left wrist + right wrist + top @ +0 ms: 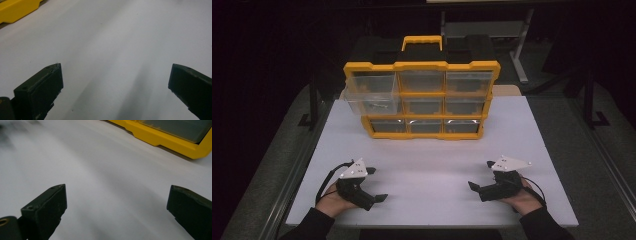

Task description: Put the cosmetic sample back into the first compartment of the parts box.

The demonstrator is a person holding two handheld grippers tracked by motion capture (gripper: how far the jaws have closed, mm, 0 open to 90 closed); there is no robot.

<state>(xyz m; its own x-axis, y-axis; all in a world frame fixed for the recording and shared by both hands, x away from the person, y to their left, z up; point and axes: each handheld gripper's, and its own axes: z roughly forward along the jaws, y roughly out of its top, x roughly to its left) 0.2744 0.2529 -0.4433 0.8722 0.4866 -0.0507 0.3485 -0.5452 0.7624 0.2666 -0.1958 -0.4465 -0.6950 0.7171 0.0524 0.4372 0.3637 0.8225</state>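
A yellow organiser with clear drawers and a black-and-yellow handle stands upright at the back of the white table. One drawer, at the left of its upper rows, juts out toward me. My left gripper rests low at the table's front left, jaws wide apart and empty. At the front right my right gripper is likewise open with nothing in it. In the left gripper view the left gripper points across bare table, the organiser's corner at the top left. The right gripper faces the organiser's base.
The table has dark floor on both sides and metal frame legs behind it. A broad strip of bare white surface lies between the grippers and the organiser. A person's hands and dark sleeves come in at the bottom edge.
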